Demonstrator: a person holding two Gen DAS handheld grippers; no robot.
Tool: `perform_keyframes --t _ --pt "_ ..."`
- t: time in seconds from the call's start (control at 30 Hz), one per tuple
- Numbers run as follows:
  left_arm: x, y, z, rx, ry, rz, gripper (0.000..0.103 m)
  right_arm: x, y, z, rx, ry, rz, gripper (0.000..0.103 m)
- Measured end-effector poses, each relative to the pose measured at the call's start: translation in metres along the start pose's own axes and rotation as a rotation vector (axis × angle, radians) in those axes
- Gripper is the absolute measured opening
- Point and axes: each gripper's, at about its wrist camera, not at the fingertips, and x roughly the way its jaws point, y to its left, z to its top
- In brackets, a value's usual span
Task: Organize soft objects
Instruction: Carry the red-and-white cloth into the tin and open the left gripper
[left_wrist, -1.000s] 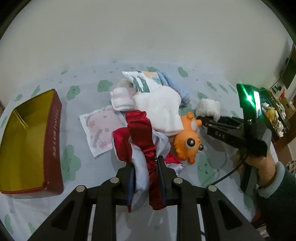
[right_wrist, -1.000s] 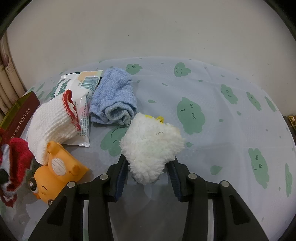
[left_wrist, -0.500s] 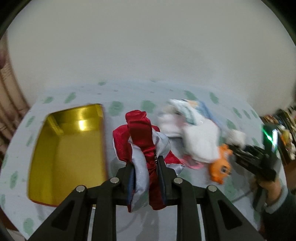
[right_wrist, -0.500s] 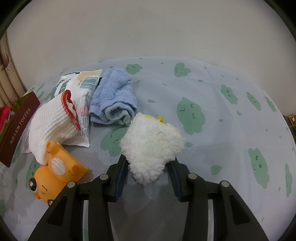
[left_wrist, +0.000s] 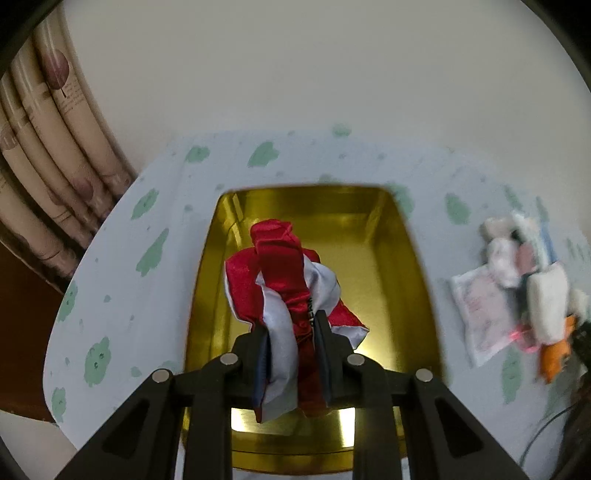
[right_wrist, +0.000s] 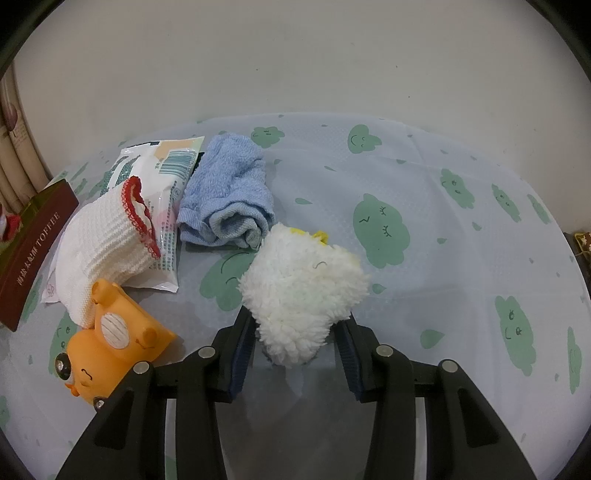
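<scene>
Left tool (left_wrist: 291, 354) clenched on red-white satin cloth (left_wrist: 284, 280), hanging over gold tin (left_wrist: 413, 266). Lower into middle, then release. Right tool (right_wrist: 295, 354) straddles fluffy white toy (right_wrist: 303, 291) on bench (right_wrist: 424, 229); grip uncertain.

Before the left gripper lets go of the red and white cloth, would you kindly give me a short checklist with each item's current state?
1. Left gripper shut on red and white cloth: ok.
2. Cloth positioned over the gold tin: ok.
3. Tin interior free of other items: ok in the parts visible.
4. Cloth low enough to drop cleanly: cannot tell.
5. Right gripper around fluffy white toy, firm hold: cannot tell; a gap shows at the right finger.
6. Orange toy and blue towel away from the tin: ok.
</scene>
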Motion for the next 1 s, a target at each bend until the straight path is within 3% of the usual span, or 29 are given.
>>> perform_keyframes --t 0.23,0.5,0.73,1.0 --pt "0.016 0.016 -0.013 -0.014 0.049 0.037 0.027 0.0 0.0 0.0 -0.002 0.0 -0.004 0.041" --pt "0.012 0.02 -0.013 -0.009 0.058 0.048 0.048 0.001 0.0 -0.001 -0.003 0.001 -0.005 0.041" --pt "-0.012 0.025 -0.014 -0.06 -0.01 0.011 0.048 0.001 0.0 -0.001 -0.005 0.001 -0.007 0.043" --pt "-0.04 0.022 -0.035 -0.081 -0.096 0.067 0.048 0.001 -0.002 -0.003 -0.01 0.002 -0.013 0.042"
